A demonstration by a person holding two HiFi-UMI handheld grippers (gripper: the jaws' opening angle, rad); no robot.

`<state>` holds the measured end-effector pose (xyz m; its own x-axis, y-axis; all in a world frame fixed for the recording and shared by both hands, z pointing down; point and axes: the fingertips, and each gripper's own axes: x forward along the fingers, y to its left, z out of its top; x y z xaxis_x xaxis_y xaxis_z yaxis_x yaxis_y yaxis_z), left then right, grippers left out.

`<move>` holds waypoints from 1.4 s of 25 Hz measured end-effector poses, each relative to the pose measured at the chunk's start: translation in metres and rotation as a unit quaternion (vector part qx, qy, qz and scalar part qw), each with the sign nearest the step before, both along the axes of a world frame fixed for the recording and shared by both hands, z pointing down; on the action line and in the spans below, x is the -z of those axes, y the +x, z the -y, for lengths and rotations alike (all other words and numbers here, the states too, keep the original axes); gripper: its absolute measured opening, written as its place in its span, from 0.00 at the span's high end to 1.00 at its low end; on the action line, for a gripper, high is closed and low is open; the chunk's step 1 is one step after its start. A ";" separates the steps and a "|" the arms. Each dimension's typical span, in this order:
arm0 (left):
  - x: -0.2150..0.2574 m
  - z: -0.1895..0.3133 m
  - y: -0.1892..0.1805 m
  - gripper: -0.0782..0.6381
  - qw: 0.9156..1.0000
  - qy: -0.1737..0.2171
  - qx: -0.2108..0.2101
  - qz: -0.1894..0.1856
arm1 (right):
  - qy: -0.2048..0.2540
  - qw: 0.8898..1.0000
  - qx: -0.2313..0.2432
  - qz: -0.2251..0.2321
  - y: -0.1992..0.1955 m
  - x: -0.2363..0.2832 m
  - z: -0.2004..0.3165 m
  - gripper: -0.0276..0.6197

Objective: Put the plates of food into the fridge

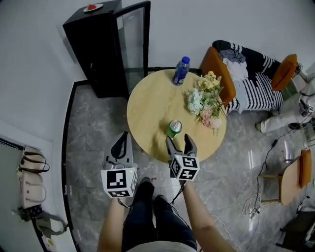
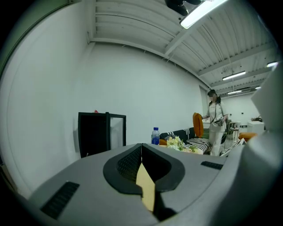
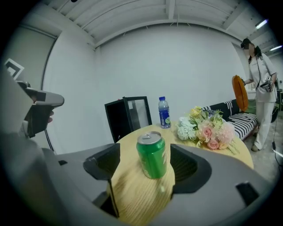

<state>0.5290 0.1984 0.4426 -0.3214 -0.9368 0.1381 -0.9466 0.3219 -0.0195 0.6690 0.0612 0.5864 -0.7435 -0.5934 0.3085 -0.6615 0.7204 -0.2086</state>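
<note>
A black fridge [image 1: 96, 47] stands by the far wall with its glass door [image 1: 134, 42] swung open. On its top lies a plate with red food [image 1: 93, 7]. My right gripper [image 1: 179, 142] is open at the round wooden table's [image 1: 150, 106] near edge. A green can [image 1: 174, 129] stands just ahead of its tips. In the right gripper view the can [image 3: 152, 154] sits upright between the pads [image 3: 104, 163] without touching them. My left gripper [image 1: 123, 140] hangs shut off the table's left edge, with nothing in it.
A blue water bottle [image 1: 180, 70] stands at the table's far side and a bunch of flowers [image 1: 205, 101] lies at its right. Beyond are a striped sofa [image 1: 251, 78] with orange cushions, a person [image 1: 290, 110] at the right, and handbags [image 1: 32, 182] at the left wall.
</note>
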 end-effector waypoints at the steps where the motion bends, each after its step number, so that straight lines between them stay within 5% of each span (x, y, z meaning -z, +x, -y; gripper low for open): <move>1: -0.003 0.003 -0.003 0.88 1.000 -0.002 0.000 -0.002 | -0.003 1.000 -0.003 -0.002 -0.002 -0.005 0.004 0.45; 19: -0.041 0.028 -0.036 0.88 0.999 -0.035 0.003 -0.023 | -0.056 0.997 -0.014 -0.041 -0.035 -0.061 0.037 0.42; 35: -0.062 0.022 -0.033 0.88 0.998 -0.054 0.009 -0.033 | -0.046 0.997 -0.030 -0.056 -0.029 -0.061 0.040 0.44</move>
<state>0.4955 0.1763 0.5050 -0.3252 -0.9092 0.2601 -0.9409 0.3386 0.0073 0.6402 0.0212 0.6478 -0.6654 -0.6012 0.4426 -0.7256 0.6602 -0.1940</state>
